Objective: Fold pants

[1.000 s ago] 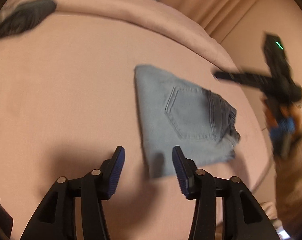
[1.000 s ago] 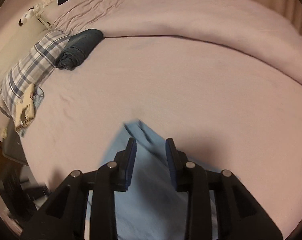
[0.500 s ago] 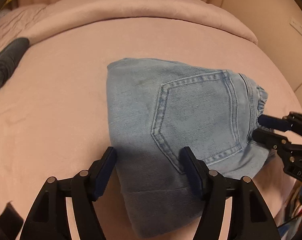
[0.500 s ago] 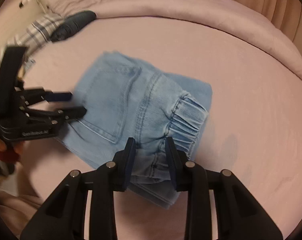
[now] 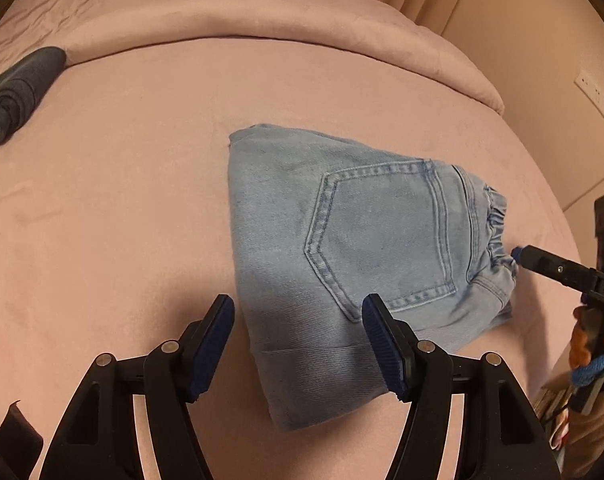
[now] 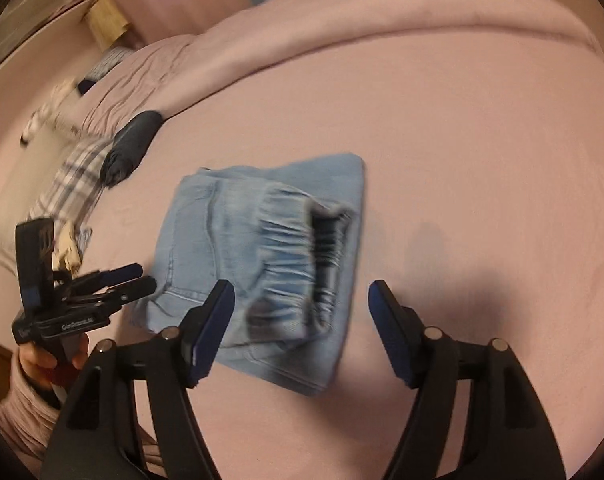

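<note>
Light blue denim pants [image 5: 354, 248] lie folded into a compact bundle on the pink bed [image 5: 122, 200], back pocket up. In the right wrist view the pants [image 6: 270, 256] show the elastic waistband facing me. My left gripper [image 5: 298, 344] is open and empty, held just above the near edge of the bundle; it also shows at the left of the right wrist view [image 6: 138, 276]. My right gripper [image 6: 300, 324] is open and empty, raised over the waistband end; its finger tip shows beside the waistband in the left wrist view [image 5: 520, 254].
A dark rolled garment [image 5: 14, 88] lies at the far left of the bed, also in the right wrist view [image 6: 130, 148]. A plaid pillow [image 6: 70, 184] sits beside it. A folded pink duvet [image 5: 262, 20] runs along the far side. A wall [image 5: 542, 60] stands on the right.
My right gripper has opened wide and drawn back from the waistband. My left gripper has pulled back a little, so the pants look smaller. The bundle lies still.
</note>
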Action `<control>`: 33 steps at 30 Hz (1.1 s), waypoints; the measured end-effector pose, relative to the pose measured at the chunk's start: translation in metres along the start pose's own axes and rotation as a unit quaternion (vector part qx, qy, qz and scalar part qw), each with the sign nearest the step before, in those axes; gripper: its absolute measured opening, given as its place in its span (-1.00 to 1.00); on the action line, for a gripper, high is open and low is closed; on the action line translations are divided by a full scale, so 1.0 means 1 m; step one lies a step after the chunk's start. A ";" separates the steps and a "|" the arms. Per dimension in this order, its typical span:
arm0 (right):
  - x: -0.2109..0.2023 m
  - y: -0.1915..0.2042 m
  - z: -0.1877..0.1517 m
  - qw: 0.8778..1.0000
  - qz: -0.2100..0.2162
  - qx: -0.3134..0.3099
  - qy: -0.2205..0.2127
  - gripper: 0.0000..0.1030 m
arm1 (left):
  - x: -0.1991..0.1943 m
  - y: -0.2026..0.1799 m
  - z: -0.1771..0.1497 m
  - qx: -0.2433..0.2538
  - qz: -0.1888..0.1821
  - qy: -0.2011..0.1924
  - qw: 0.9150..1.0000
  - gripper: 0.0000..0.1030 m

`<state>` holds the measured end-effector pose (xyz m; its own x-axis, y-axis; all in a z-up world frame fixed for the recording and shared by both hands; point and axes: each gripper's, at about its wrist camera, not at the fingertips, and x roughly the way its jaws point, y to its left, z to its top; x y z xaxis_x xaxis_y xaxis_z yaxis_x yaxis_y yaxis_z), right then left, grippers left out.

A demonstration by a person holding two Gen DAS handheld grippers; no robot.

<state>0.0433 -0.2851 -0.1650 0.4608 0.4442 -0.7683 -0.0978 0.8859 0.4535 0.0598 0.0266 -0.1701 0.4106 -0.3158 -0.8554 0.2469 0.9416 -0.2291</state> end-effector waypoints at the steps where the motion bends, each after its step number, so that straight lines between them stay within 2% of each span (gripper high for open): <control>1: 0.001 -0.005 0.000 1.000 0.012 0.013 0.000 0.37 | 0.000 0.000 0.000 -0.001 0.000 0.001 1.000 0.28; 4: 0.007 -0.015 -0.003 0.998 0.036 0.048 0.002 0.44 | 0.004 0.002 0.001 -0.010 -0.007 0.011 1.000 0.35; 6: -0.003 -0.021 -0.016 0.997 0.043 0.059 0.005 0.50 | 0.005 0.002 0.004 -0.015 -0.010 0.014 1.000 0.38; 11: 0.003 -0.020 -0.018 0.996 0.047 0.069 0.016 0.52 | 0.010 0.005 0.005 -0.023 -0.009 0.018 1.000 0.38; 18: 0.018 -0.025 -0.010 0.996 0.046 0.067 0.037 0.55 | 0.020 0.016 0.009 -0.035 -0.021 0.026 0.999 0.39; 33: 0.034 -0.020 0.001 0.998 0.041 0.038 0.041 0.58 | 0.030 0.015 0.012 -0.028 -0.049 0.025 0.998 0.41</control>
<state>0.0619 -0.2879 -0.2001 0.3798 0.5275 -0.7599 -0.0637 0.8344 0.5474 0.0863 0.0298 -0.1939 0.3428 -0.4010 -0.8495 0.2330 0.9123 -0.3367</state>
